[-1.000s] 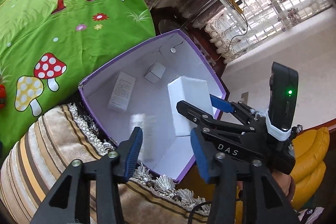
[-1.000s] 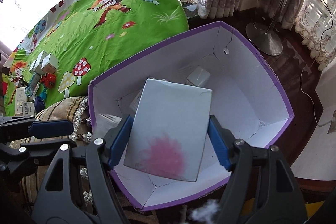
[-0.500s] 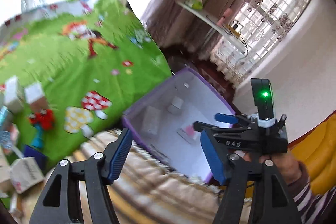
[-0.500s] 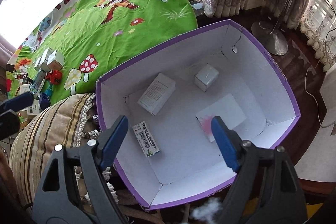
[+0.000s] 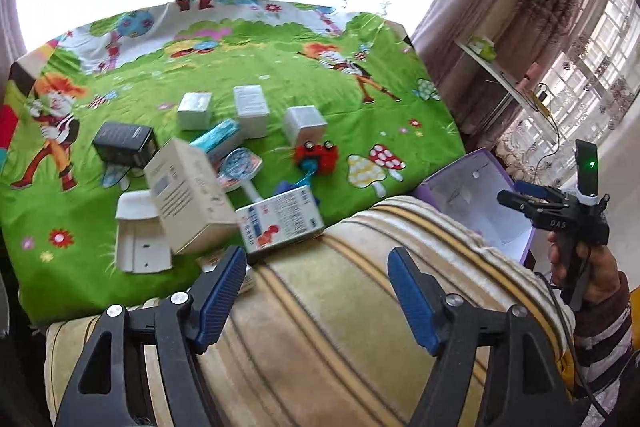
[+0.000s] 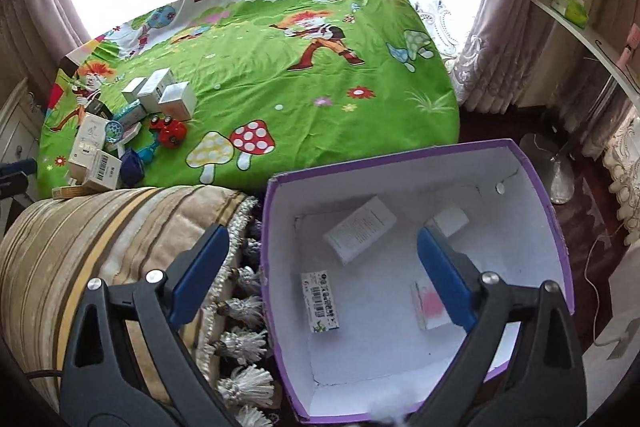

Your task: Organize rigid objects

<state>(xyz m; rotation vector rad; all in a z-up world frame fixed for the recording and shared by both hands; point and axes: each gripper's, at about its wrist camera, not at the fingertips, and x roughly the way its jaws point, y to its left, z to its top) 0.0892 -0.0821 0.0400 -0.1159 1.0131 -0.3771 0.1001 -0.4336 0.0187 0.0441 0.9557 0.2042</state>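
My right gripper (image 6: 322,257) hangs over the purple box (image 6: 400,155), its jaws still opening with nothing between them. Inside lie a printed white box (image 6: 360,229), a small white box (image 6: 450,221), a barcode box (image 6: 320,301) and a flat box with a pink patch (image 6: 430,305). My left gripper (image 5: 316,293) is over the striped bolster (image 5: 360,327), jaws opening and empty, and faces a pile on the green cloth (image 5: 260,67): a cream box (image 5: 188,195), a red-and-blue printed box (image 5: 280,223), a black box (image 5: 122,143), white boxes (image 5: 250,111) and a red toy (image 5: 316,157).
A tasselled fringe (image 6: 240,343) on the bolster lies against the purple box's left wall. A hand in a striped sleeve (image 5: 600,315) holds the right gripper. A lamp stand (image 6: 560,179) and curtains (image 6: 500,27) stand beyond the box, over a dark wood floor.
The right gripper let the flat pink-patched box drop into the purple box and widened. The left gripper swung left from the purple box to face the pile and opened wider.
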